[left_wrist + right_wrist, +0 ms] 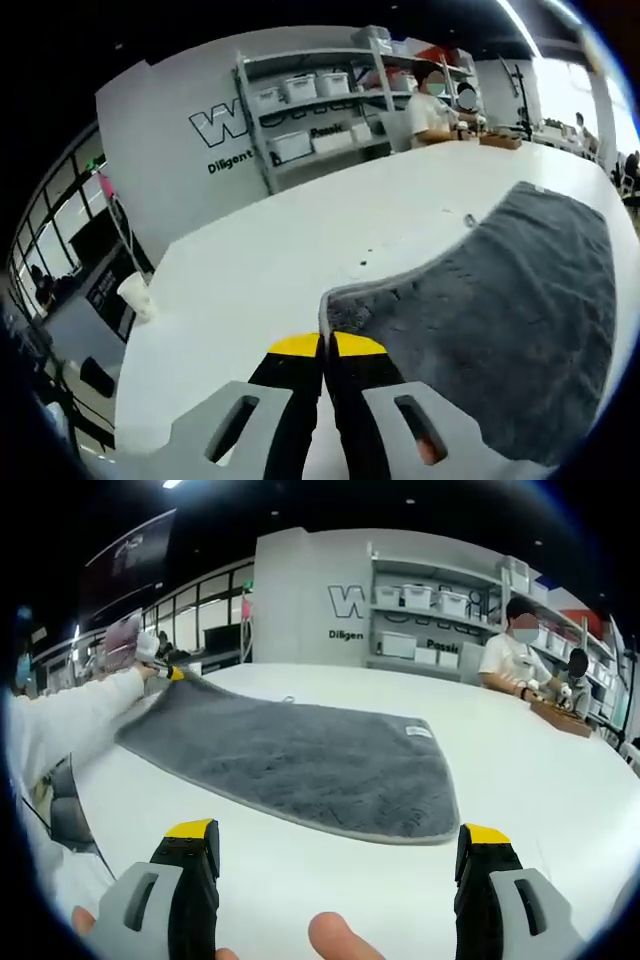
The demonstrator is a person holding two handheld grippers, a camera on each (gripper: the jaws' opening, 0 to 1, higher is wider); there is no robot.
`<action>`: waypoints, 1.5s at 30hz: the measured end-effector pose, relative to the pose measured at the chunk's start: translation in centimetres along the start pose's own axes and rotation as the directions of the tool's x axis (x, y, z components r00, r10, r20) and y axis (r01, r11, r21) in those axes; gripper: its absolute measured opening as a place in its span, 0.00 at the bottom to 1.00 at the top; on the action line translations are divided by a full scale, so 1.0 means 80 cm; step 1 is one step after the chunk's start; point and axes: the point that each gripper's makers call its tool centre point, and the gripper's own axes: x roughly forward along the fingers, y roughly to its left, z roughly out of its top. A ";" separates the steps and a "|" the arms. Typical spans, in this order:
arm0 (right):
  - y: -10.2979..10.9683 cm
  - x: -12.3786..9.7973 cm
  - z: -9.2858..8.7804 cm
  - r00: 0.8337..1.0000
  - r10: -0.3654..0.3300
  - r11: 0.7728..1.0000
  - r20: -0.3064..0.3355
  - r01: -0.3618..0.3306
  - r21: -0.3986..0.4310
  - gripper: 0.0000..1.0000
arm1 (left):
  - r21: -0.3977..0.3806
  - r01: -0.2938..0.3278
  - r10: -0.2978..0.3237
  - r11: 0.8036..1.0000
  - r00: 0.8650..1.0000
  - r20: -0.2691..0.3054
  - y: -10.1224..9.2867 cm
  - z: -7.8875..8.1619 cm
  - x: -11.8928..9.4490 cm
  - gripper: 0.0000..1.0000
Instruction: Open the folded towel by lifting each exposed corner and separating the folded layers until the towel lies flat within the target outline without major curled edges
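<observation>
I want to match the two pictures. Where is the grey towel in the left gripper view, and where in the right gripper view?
Left gripper view: the grey towel takes up the lower right; its near corner lies at the shut yellow tips of the left gripper.
Right gripper view: the grey towel spreads across the middle of the white table, beyond the open right gripper.
Shared landmark: the grey shelf unit with white boxes.
</observation>
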 end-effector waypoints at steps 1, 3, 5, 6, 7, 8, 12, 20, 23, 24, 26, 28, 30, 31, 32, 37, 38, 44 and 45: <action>0.000 -0.001 0.000 1.000 -0.001 1.000 0.002 0.001 0.000 0.99 | 0.006 0.003 -0.002 1.000 1.000 -0.010 0.001 -0.003 0.004 0.02; -0.001 -0.002 0.001 1.000 -0.005 1.000 0.004 0.005 0.000 0.99 | 0.014 0.001 -0.001 1.000 1.000 -0.025 0.002 -0.010 0.011 0.02; -0.002 -0.002 0.001 1.000 -0.011 1.000 0.005 0.011 0.000 0.99 | 0.000 0.000 0.000 1.000 0.999 -0.035 0.006 -0.017 0.017 0.02; -0.003 -0.002 0.001 1.000 -0.012 1.000 0.003 0.012 0.000 0.99 | -0.005 -0.001 0.001 1.000 0.999 -0.035 0.006 -0.018 0.018 0.02; -0.003 -0.002 0.000 1.000 -0.014 1.000 0.002 0.014 -0.001 0.99 | -0.020 -0.005 0.004 1.000 0.999 -0.038 0.009 -0.023 0.024 0.02; -0.003 -0.001 0.000 1.000 -0.015 1.000 -0.001 0.015 0.000 0.99 | -0.030 -0.010 0.009 0.999 0.999 -0.049 0.012 -0.028 0.029 0.02; -0.004 0.004 -0.004 1.000 -0.017 1.000 -0.010 0.017 0.000 0.99 | -0.029 -0.017 0.014 0.999 0.996 -0.089 0.014 -0.043 0.042 0.02; -0.009 0.010 -0.012 0.999 -0.023 1.000 -0.030 0.023 0.008 0.99 | -0.061 -0.022 0.012 0.998 0.989 -0.150 0.015 -0.071 0.065 0.02; -0.013 0.012 -0.015 0.999 -0.026 1.000 -0.037 0.026 0.013 0.99 | -0.070 -0.020 0.009 0.997 0.988 -0.156 0.015 -0.075 0.067 0.02; -0.014 0.013 -0.016 0.999 -0.027 0.999 -0.040 0.028 0.016 0.99 | -0.071 -0.020 0.008 0.997 0.987 -0.159 0.015 -0.076 0.068 0.02; -0.016 0.013 -0.018 0.999 -0.030 0.999 -0.045 0.031 0.020 0.99 | -0.071 -0.021 0.008 0.997 0.986 -0.167 0.014 -0.079 0.068 0.02; -0.016 0.014 -0.019 0.998 -0.031 0.999 -0.046 0.032 0.022 0.99 | -0.075 -0.020 0.007 0.997 0.986 -0.168 0.012 -0.081 0.068 0.02; -0.016 0.015 -0.021 0.998 -0.032 0.999 -0.049 0.033 0.025 0.99 | -0.086 -0.022 0.008 0.996 0.987 -0.163 0.016 -0.081 0.071 0.02; -0.016 0.015 -0.021 0.998 -0.032 0.999 -0.050 0.033 0.025 0.99 | -0.089 -0.022 0.008 0.996 0.987 -0.162 0.017 -0.081 0.071 0.02; -0.017 0.015 -0.022 0.998 -0.033 0.999 -0.052 0.034 0.026 0.99 | -0.100 -0.022 0.006 0.995 0.987 -0.159 0.018 -0.081 0.072 0.02; -0.018 0.016 -0.023 0.998 -0.035 0.999 -0.055 0.036 0.029 0.99 | -0.138 -0.021 0.000 0.990 0.989 -0.146 0.022 -0.081 0.074 0.03; -0.018 0.016 -0.023 0.998 -0.035 0.999 -0.056 0.036 0.029 0.99 | -0.147 -0.018 -0.003 0.989 0.990 -0.142 0.022 -0.082 0.074 0.03; -0.017 0.016 -0.024 0.998 -0.034 0.999 -0.057 0.036 0.030 0.99 | -0.169 -0.031 0.010 0.985 0.992 -0.124 0.027 -0.083 0.068 0.13; -0.017 0.016 -0.024 0.998 -0.034 0.999 -0.057 0.036 0.031 0.99 | -0.170 -0.038 0.017 0.985 0.993 -0.121 0.028 -0.083 0.066 0.15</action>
